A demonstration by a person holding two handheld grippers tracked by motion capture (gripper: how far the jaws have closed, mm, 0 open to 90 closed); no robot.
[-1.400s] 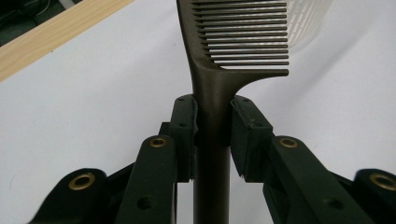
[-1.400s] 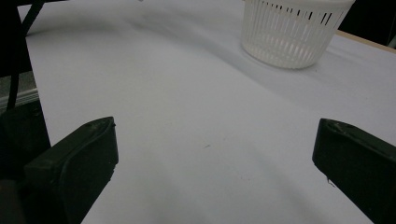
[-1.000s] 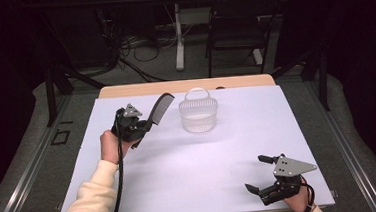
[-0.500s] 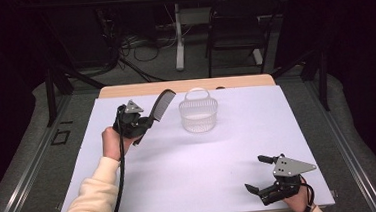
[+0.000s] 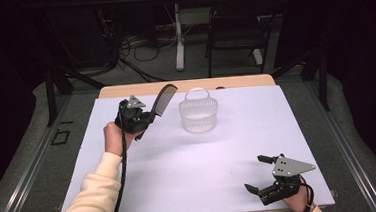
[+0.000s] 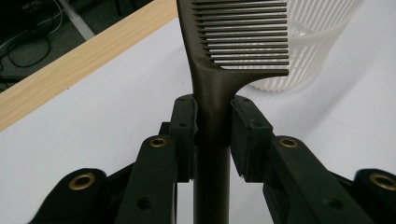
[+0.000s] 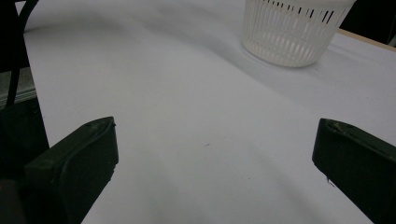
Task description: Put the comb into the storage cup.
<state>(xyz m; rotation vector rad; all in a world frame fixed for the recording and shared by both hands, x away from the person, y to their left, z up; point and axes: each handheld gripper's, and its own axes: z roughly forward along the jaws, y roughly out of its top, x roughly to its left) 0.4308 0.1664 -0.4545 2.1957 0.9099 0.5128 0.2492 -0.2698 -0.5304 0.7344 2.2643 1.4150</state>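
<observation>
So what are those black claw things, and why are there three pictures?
A person sits at a table holding a grabbing tool in each hand. One picture looks down from above; the other two come from small cameras riding on the tools. The left tool pinches the handle of a dark plastic comb, lifted near a white slotted plastic basket that stands on the white table. The right tool waits open and empty near the table's front edge.

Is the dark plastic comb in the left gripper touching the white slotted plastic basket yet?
Apart. The high view shows the dark plastic comb, clamped in the left gripper, raised left of the white slotted plastic basket with white table visible between them.
</observation>
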